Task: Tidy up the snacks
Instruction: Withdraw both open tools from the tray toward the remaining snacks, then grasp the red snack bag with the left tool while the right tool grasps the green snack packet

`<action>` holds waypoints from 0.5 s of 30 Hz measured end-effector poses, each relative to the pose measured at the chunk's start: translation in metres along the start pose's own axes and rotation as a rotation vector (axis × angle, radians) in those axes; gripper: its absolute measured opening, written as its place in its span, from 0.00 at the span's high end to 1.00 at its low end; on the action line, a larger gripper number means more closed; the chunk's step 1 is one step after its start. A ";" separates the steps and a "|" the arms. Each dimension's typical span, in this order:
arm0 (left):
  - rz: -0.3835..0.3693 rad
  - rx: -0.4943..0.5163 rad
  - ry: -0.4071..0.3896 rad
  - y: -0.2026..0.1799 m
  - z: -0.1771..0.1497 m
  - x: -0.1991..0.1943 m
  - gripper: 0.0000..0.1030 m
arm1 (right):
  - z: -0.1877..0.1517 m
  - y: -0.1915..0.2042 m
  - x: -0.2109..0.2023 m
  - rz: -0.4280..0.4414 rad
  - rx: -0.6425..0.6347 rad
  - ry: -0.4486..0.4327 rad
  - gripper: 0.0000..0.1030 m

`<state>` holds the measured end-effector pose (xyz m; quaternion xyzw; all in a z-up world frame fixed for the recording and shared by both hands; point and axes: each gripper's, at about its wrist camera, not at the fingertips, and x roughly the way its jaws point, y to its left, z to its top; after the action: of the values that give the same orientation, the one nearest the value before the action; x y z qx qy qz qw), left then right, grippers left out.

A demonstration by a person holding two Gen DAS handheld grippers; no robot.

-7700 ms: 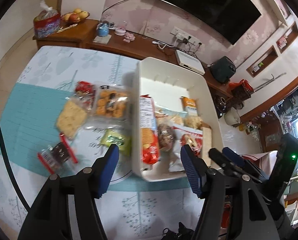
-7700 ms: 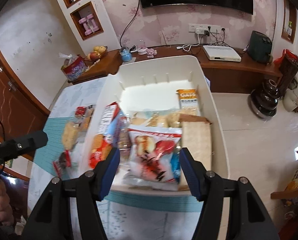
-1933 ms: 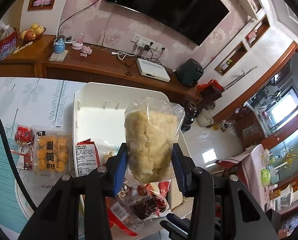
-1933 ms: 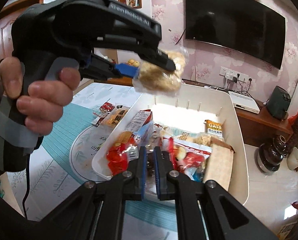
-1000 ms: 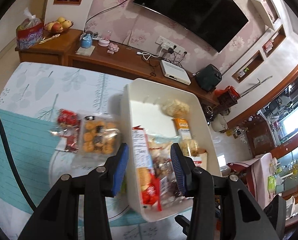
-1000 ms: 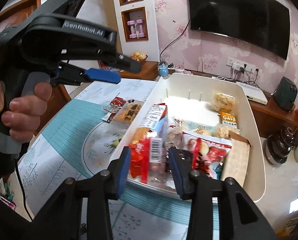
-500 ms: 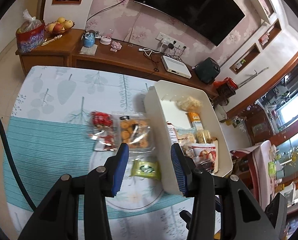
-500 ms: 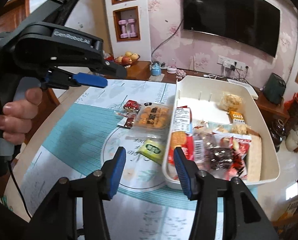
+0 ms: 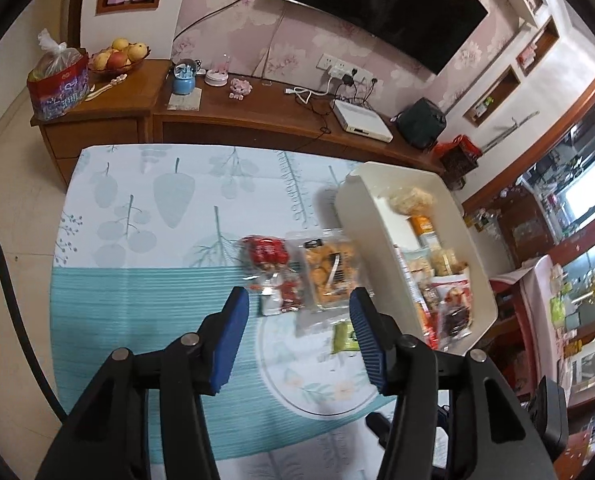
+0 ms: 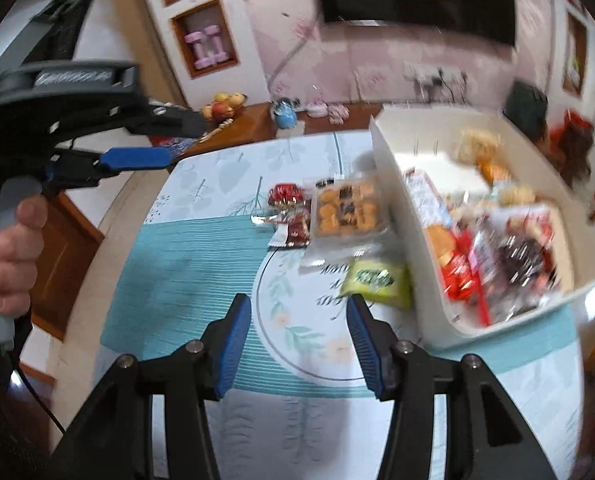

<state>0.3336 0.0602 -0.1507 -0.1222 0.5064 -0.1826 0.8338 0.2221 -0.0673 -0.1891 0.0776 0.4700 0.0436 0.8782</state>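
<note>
A white bin (image 9: 455, 216) (image 10: 401, 208) holding several snack packs stands at the right of the table. Left of it on the cloth lie a clear pack of orange cookies (image 9: 331, 270) (image 10: 347, 206), red wrapped snacks (image 9: 267, 252) (image 10: 285, 194) and a small green packet (image 9: 345, 336) (image 10: 377, 278). My left gripper (image 9: 297, 320) hovers over the cookies and red snacks; its jaws are opening with nothing between them. My right gripper (image 10: 297, 328) stands open and empty above the cloth, near the green packet. A hand (image 10: 9, 248) holds the left gripper at the right wrist view's left edge.
A wooden sideboard (image 9: 257, 104) behind the table carries a fruit bowl (image 9: 117, 54), a red bag (image 9: 59, 80), a blue globe and a white box. A television hangs on the wall. The teal and white cloth (image 9: 137, 300) covers the table's left half.
Both grippers have swung left from over the bin to over the loose snacks on the cloth. The left jaws have spread wider; the right ones widened a little earlier.
</note>
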 end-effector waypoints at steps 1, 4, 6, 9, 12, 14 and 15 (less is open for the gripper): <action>0.008 0.005 0.008 0.002 0.002 0.003 0.47 | 0.000 -0.001 0.004 -0.008 0.038 0.010 0.51; 0.009 0.019 0.048 0.008 0.008 0.011 0.44 | 0.000 -0.010 0.018 -0.039 0.168 0.057 0.51; 0.000 0.033 0.076 0.011 0.012 0.018 0.38 | 0.000 -0.017 0.027 -0.052 0.242 0.078 0.51; 0.022 0.065 0.107 0.010 0.016 0.029 0.36 | 0.001 -0.028 0.040 -0.098 0.361 0.100 0.51; 0.061 0.091 0.148 0.010 0.022 0.041 0.36 | 0.002 -0.035 0.050 -0.142 0.481 0.120 0.51; 0.083 0.106 0.157 0.010 0.025 0.046 0.36 | 0.002 -0.039 0.055 -0.143 0.570 0.121 0.51; 0.095 0.115 0.163 0.010 0.027 0.049 0.36 | 0.003 -0.041 0.057 -0.147 0.608 0.117 0.51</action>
<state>0.3800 0.0487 -0.1816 -0.0350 0.5663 -0.1812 0.8033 0.2561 -0.0993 -0.2417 0.2997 0.5154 -0.1579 0.7871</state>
